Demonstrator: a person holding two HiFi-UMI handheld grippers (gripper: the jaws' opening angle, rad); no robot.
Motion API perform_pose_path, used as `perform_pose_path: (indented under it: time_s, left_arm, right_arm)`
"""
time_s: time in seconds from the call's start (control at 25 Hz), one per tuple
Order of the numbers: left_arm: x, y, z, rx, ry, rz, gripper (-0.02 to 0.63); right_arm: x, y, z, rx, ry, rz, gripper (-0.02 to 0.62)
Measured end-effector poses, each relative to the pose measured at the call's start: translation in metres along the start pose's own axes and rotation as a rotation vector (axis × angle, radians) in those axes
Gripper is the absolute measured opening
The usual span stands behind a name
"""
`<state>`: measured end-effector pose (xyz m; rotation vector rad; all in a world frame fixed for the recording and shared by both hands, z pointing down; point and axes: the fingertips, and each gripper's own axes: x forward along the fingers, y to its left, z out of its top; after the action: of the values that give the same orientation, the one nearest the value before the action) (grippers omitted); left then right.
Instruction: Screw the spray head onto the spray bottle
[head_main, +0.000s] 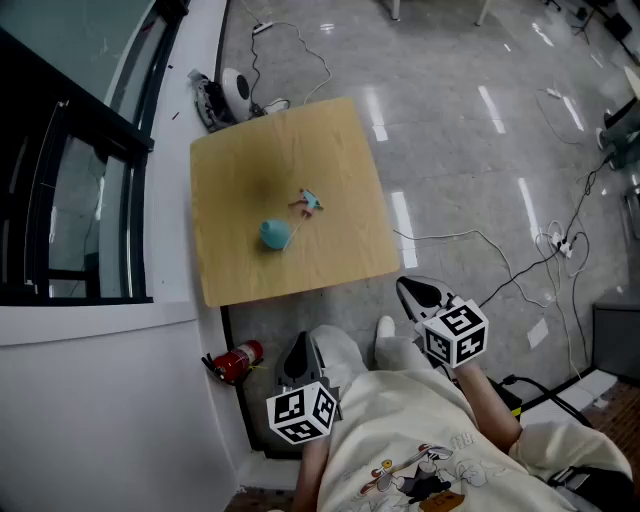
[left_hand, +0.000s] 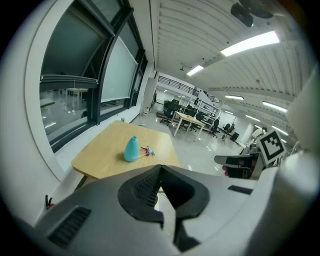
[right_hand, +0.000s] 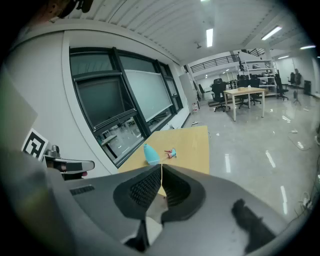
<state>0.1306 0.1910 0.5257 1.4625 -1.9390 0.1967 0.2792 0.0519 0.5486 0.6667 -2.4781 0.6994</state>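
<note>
A teal spray bottle (head_main: 274, 235) stands on the wooden table (head_main: 240, 175), with the small pink and blue spray head (head_main: 307, 203) lying just beyond it, its thin tube reaching toward the bottle. Both show in the left gripper view as bottle (left_hand: 131, 149) and spray head (left_hand: 147, 151), and in the right gripper view as bottle (right_hand: 151, 154) and spray head (right_hand: 171, 152). My left gripper (head_main: 298, 358) and right gripper (head_main: 418, 295) are held near my body, short of the table's near edge. Both are shut and empty.
A red fire extinguisher (head_main: 236, 361) lies on the floor under the table's near left corner. A window wall (head_main: 70, 170) runs along the left. Cables (head_main: 480, 240) and a power strip trail over the grey floor to the right. A round white device (head_main: 236, 90) sits behind the table.
</note>
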Motion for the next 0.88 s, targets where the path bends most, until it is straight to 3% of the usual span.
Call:
perform_pose_path:
  time_s: [0.24,0.44,0.48,0.56,0.6,0.72,0.88]
  left_arm:
    - [0.042,0.047,0.054,0.016,-0.034,-0.011,0.006]
    - [0.085,0.082,0.101,0.130,-0.075,-0.086,0.009]
    - [0.102,0.093,0.102,0.166,-0.070,-0.102,0.040]
    - [0.144,0.118,0.094,0.268,-0.051,-0.116,0.331]
    - [0.165,0.131,0.087,0.323,-0.045,-0.118,0.378]
    - [0.218,0.156,0.078,0.440,-0.091,-0.127,0.434]
    - [0.281,0.160,0.075,0.481,-0.147,-0.115,0.451]
  right_arm:
    - [0.066,0.008,0.053,-0.002,-0.016,-0.003,0.008]
    - [0.118,0.030,0.096,-0.019,-0.003,-0.003,0.009]
    - [0.128,0.032,0.107,-0.019,-0.010,-0.019,0.008]
    - [0.145,0.038,0.128,-0.014,-0.028,-0.050,0.008]
    - [0.152,0.042,0.135,-0.017,-0.033,-0.064,0.008]
    - [0.168,0.046,0.133,-0.029,-0.007,-0.105,0.008]
    - [0.181,0.036,0.119,-0.004,0.049,-0.138,0.008]
